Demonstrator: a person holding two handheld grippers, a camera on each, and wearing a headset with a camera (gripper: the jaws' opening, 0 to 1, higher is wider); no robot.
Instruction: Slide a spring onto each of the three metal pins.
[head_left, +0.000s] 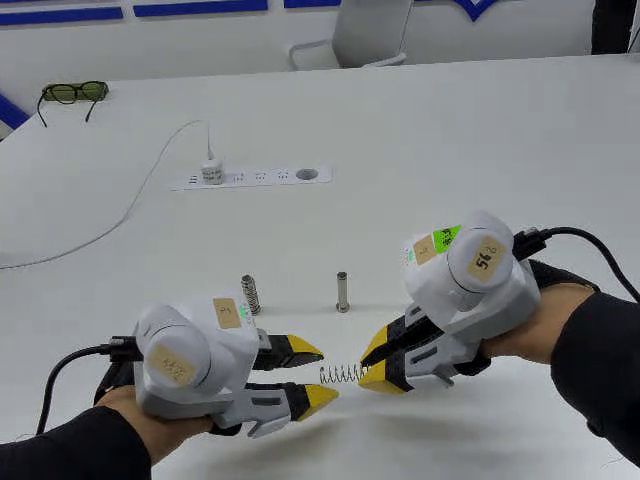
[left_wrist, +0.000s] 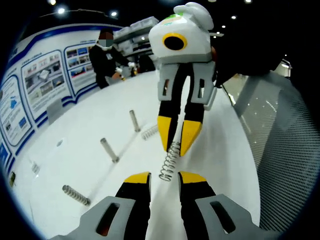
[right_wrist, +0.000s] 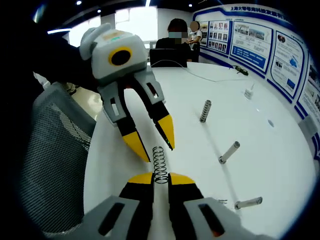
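**Head view**
- Spring (head_left: 343, 373): lies level, with its long axis running left to right between the two claws.
- Right claw (head_left: 373, 360): pinched almost closed on the spring's right end.
- Left claw (head_left: 310, 372): jaws parted, gripping nothing, with its mouth facing the spring's free end.
- Bare pin (head_left: 342, 292): upright on the tabletop (head_left: 450, 130), beyond the spring and nearer the right claw. Its axis is vertical and the spring's is level, so the spring likely needs tipping upright.
- Sprung pin (head_left: 250, 293): stands to the left and already wears its spring.

**Left gripper view**
- Spring (left_wrist: 170, 161): runs straight ahead from the left claw (left_wrist: 165, 177) to the right claw (left_wrist: 177, 135).
- Its free end sits inside the open gap, but I cannot tell whether it touches.

**Right gripper view**
- Right claw (right_wrist: 162, 179): clamps the near end of the spring (right_wrist: 160, 164).
- Left claw (right_wrist: 152, 139): gapes ahead.
- Bare pin (right_wrist: 229, 152): off to the right.
- Second bare pin (right_wrist: 248, 202): lies nearer.
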